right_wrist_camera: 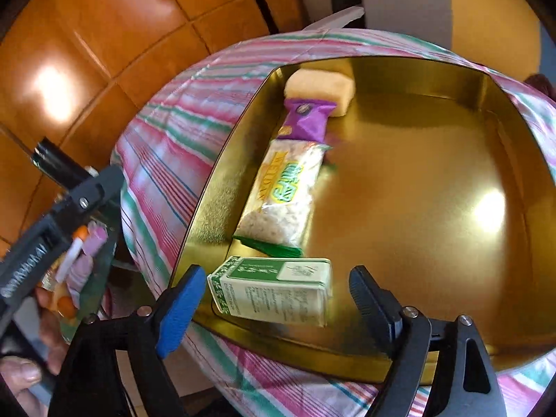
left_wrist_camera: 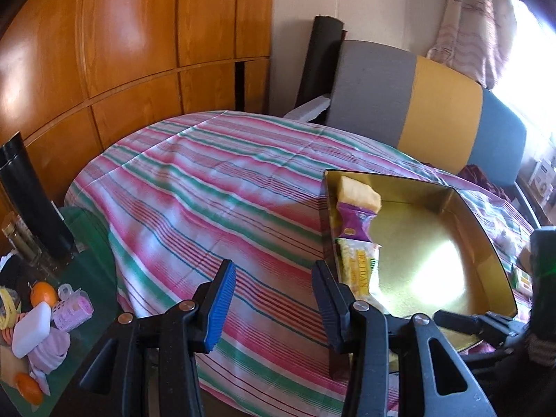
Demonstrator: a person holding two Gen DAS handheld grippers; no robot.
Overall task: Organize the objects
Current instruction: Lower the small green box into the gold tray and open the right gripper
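A gold tin box (right_wrist_camera: 434, 208) lies open on the striped bed. Along its left wall lie a pale cake piece (right_wrist_camera: 321, 88), a purple snack packet (right_wrist_camera: 307, 120), a rice cracker packet (right_wrist_camera: 283, 194) and a green-and-white carton (right_wrist_camera: 274, 290). My right gripper (right_wrist_camera: 278, 307) is open, its jaws on either side of the carton, not touching it. My left gripper (left_wrist_camera: 274, 299) is open and empty over the bedspread, just left of the tin (left_wrist_camera: 479, 226). The cake (left_wrist_camera: 358, 193), purple packet (left_wrist_camera: 352, 224) and cracker packet (left_wrist_camera: 356, 271) show there too.
A side table (left_wrist_camera: 93, 243) at the left holds oranges (left_wrist_camera: 43, 293), a white block (left_wrist_camera: 31, 328), pink hair rollers (left_wrist_camera: 71, 307) and a black cylinder (left_wrist_camera: 33, 198). Wooden wardrobe doors (left_wrist_camera: 139, 52) stand behind. A grey, yellow and blue headboard (left_wrist_camera: 427, 104) stands at the bed's far end.
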